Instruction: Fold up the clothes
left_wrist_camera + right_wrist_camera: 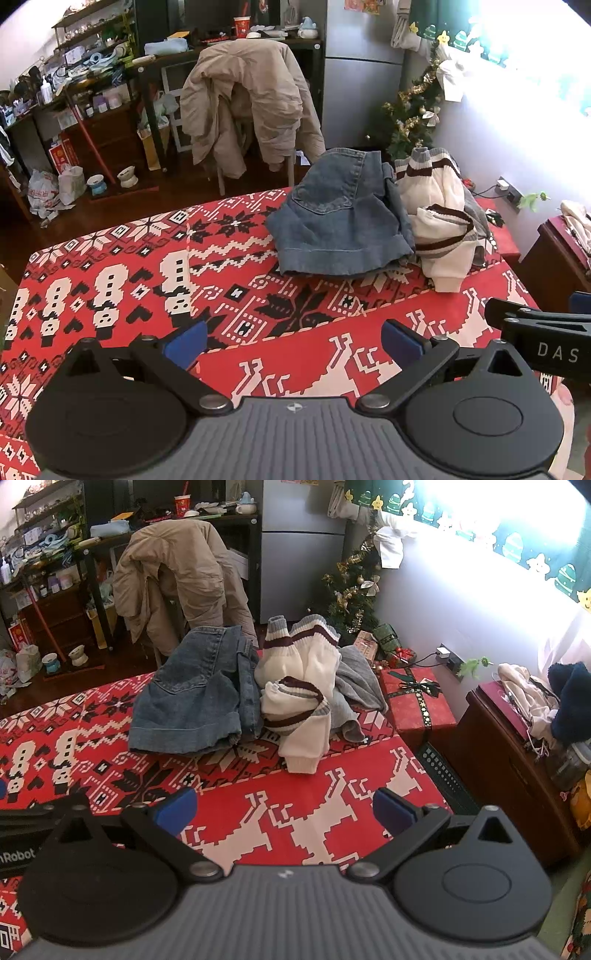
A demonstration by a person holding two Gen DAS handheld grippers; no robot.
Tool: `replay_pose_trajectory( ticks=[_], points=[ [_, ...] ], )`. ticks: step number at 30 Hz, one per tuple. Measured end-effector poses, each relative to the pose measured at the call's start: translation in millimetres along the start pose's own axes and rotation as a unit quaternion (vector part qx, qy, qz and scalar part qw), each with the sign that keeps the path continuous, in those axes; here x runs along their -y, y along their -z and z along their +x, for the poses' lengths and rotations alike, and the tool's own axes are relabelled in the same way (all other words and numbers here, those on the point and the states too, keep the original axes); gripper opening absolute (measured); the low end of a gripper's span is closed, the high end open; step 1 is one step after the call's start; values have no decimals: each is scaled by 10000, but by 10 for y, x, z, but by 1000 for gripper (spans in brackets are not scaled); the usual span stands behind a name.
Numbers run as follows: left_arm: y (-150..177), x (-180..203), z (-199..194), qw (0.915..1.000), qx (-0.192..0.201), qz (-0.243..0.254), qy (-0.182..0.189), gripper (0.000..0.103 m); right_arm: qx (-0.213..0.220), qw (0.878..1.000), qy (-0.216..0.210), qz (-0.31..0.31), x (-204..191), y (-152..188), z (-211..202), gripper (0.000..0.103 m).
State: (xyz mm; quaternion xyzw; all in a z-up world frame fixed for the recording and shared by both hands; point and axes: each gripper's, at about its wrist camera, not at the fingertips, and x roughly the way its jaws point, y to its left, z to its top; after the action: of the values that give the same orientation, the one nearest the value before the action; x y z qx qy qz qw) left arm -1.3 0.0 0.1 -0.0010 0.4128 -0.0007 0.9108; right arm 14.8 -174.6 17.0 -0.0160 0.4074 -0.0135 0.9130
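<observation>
A crumpled pair of denim shorts (343,218) (192,698) lies at the far side of the table. Beside it on the right sits a white sweater with dark red and grey stripes (439,218) (299,698), bunched over a grey garment (358,679). My left gripper (293,341) hovers open over the red patterned tablecloth (147,266), well short of the clothes, with nothing between its blue pads. My right gripper (284,808) is also open and empty above the cloth (332,775). The right gripper's arm (543,332) shows at the left wrist view's right edge.
A chair draped with a beige jacket (247,107) (177,576) stands behind the table. A small Christmas tree (351,587), a wrapped red gift box (421,701) and a dark wooden cabinet (517,760) stand to the right. Cluttered shelves (74,74) fill the back left.
</observation>
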Motion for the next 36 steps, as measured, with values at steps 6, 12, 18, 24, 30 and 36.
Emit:
replay_pose_trajectory(
  ticks=[6,12,18,24,30,36],
  points=[
    [53,-2,-50,9999,141,7,7,102,23,10000,16,-2,21,-21,-17,102],
    [39,19,-64,9999,136,30,35,102,77,10000,9,2,18,28,-81,102],
    [46,0,-64,9999,137,-7,12,101,97,10000,4,8,21,39,-101,102],
    [64,-11,-64,9999,167,-14,-5,101,62,10000,-9,11,23,38,-90,102],
    [73,14,-33,9999,71,36,-72,102,36,10000,-4,7,15,64,-86,102],
    [108,32,-39,9999,107,68,-95,102,26,10000,0,21,20,74,-91,102]
  ],
)
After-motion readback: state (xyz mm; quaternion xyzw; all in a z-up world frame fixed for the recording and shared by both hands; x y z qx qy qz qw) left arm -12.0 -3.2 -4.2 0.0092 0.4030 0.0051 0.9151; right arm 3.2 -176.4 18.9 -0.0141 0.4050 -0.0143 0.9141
